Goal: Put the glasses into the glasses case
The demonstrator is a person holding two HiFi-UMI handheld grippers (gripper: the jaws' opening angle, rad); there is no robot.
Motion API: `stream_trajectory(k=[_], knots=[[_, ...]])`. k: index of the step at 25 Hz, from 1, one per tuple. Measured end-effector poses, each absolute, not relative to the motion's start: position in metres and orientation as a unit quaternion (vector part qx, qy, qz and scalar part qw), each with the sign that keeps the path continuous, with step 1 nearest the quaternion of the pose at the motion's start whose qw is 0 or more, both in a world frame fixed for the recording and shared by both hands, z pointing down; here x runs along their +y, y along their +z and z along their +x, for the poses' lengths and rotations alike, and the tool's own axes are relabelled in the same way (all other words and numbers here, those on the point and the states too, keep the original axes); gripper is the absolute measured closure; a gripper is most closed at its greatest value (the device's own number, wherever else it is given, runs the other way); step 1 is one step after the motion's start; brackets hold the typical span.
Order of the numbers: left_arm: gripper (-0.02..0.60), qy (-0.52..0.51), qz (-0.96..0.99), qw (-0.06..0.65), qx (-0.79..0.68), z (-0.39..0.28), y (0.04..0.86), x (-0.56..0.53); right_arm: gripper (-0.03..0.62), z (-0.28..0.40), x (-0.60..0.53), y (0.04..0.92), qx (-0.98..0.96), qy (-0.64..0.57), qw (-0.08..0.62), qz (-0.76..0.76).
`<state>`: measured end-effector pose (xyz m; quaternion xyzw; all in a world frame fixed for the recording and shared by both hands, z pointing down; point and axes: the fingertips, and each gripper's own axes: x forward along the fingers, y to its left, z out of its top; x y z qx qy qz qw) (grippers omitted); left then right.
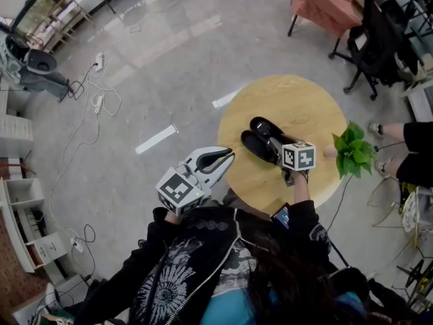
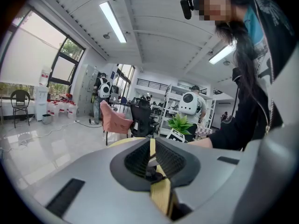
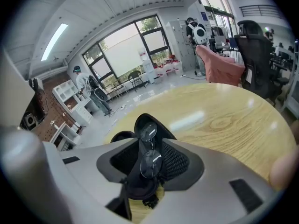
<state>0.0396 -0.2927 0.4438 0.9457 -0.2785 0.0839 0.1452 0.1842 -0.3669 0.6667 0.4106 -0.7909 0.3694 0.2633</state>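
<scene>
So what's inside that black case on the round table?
A pair of round-lens glasses lies inside the open black glasses case. The fingers of the right gripper hide the case's near end, so the rest inside can't be seen.

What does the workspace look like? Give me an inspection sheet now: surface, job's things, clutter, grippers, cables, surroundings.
Surface: round wooden table, mostly bare.
Job's things: black glasses case lies open on the table; glasses sit over it.
Clutter: leafy green plant at the table's edge.
Grippers: right gripper open, glasses between its jaws, pads not pressing them; left gripper shut, empty, beside the table.
Cables: cords on the floor, well away from the table.
Surroundings: office chair, pink-draped chair, white shelves, a bystander's legs.
</scene>
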Motion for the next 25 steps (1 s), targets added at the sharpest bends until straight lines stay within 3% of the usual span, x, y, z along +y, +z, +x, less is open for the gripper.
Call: stream_trajectory(k=[25], knots=[[0.543,0.086,0.958,0.130,-0.241,0.072,0.439,-0.271,0.470,0.144,-0.311,0.537,-0.859,0.292,0.123,0.401]])
